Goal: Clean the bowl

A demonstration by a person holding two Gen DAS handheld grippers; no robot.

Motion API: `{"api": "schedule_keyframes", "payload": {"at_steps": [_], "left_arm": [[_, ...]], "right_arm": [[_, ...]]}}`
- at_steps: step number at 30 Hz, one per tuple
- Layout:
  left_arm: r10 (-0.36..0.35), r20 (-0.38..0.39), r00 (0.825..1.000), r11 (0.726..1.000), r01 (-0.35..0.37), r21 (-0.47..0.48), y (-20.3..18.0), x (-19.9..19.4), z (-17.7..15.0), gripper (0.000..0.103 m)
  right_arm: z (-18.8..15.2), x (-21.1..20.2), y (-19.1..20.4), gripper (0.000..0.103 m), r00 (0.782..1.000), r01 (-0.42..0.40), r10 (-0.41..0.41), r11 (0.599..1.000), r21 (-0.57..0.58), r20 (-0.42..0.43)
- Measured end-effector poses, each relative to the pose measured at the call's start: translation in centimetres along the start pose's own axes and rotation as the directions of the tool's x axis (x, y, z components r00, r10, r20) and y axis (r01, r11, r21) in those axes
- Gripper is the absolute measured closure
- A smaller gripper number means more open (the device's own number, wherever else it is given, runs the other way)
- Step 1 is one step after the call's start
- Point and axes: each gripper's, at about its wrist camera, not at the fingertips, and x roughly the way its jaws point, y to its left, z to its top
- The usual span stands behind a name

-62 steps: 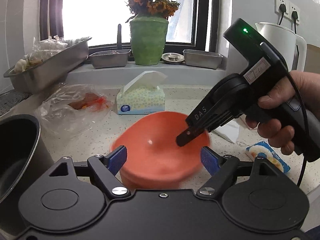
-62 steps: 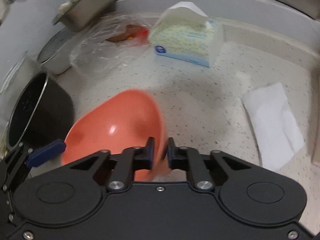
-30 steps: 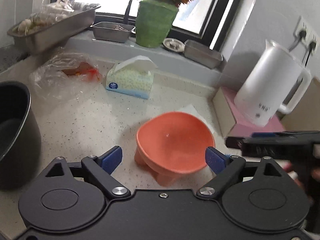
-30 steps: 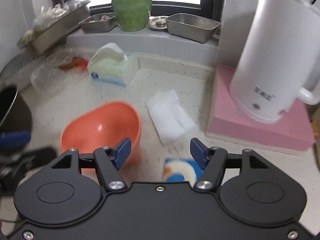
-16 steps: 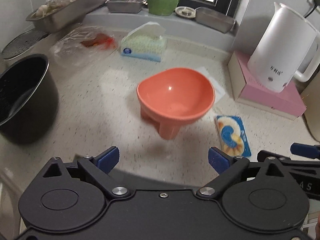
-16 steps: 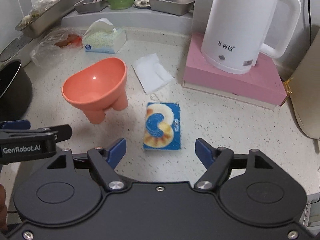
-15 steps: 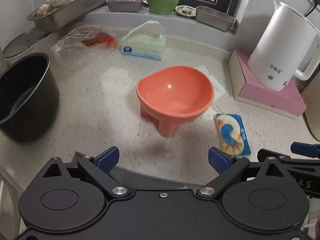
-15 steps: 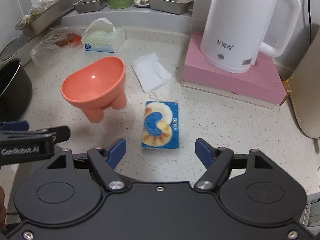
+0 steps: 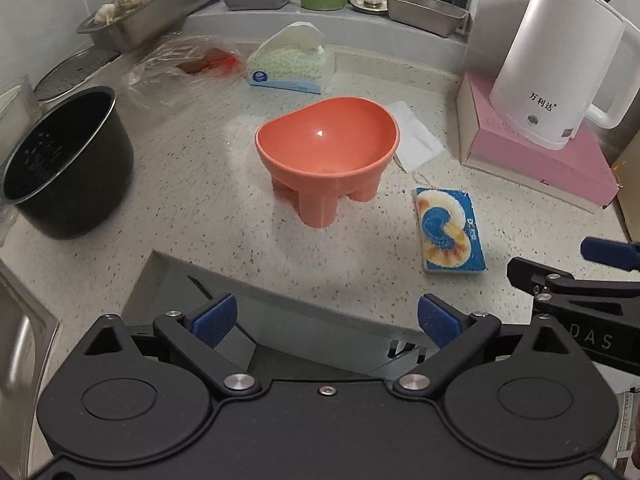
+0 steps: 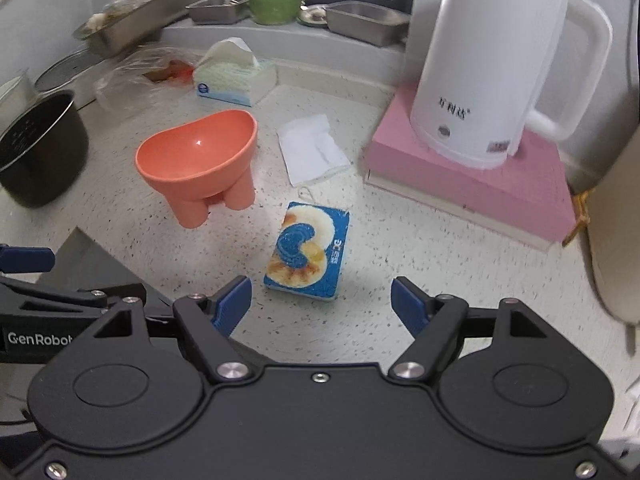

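Speckled counter [image 9: 192,200] holds everything. Left tongs [image 9: 325,320] are wide open and empty; the orange bowl [image 9: 326,140] stands ahead of them, untouched. It looks light, stiff and slippery, so pinch its rim. Right tongs [image 10: 322,300] gape empty too, sponge [image 10: 308,252] just ahead.

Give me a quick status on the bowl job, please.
Left gripper and right gripper open, empty. Orange footed plastic bowl upright on speckled counter. Blue patterned sponge beside it, nothing blocking.
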Motion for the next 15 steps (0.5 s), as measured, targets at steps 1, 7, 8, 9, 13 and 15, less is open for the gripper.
{"api": "schedule_keyframes", "payload": {"at_steps": [1, 7, 8, 9, 13, 15], "left_arm": [[-0.001, -0.001, 1.0, 1.0, 0.001, -0.005, -0.1, -0.03, -0.08, 0.006], [0.004, 0.006, 1.0, 1.0, -0.004, -0.006, -0.53, -0.17, -0.33, 0.005], [0.004, 0.004, 1.0, 1.0, -0.004, -0.009, -0.5, -0.1, -0.35, 0.005], [0.004, 0.003, 1.0, 1.0, -0.004, -0.016, -0.41, -0.08, -0.38, 0.005], [0.007, 0.01, 1.0, 1.0, -0.007, -0.019, -0.32, -0.09, -0.34, 0.005], [0.007, 0.008, 1.0, 1.0, -0.007, -0.021, -0.3, -0.04, -0.32, 0.005]], "right_arm": [[-0.09, -0.07, -0.19, 0.023, 1.0, -0.005, 0.005, 1.0, -0.001, 0.001], [-0.21, -0.28, -0.54, 0.023, 1.0, -0.013, 0.013, 1.0, -0.008, 0.001], [-0.22, -0.26, -0.45, 0.023, 1.0, -0.012, 0.012, 1.0, -0.011, 0.001], [-0.22, -0.24, -0.34, 0.023, 1.0, -0.012, 0.012, 1.0, -0.013, 0.001], [-0.12, -0.24, -0.15, 0.023, 1.0, -0.013, 0.013, 1.0, -0.022, 0.007], [-0.12, -0.22, 0.0, 0.023, 1.0, -0.01, 0.01, 1.0, -0.025, 0.007]]}}
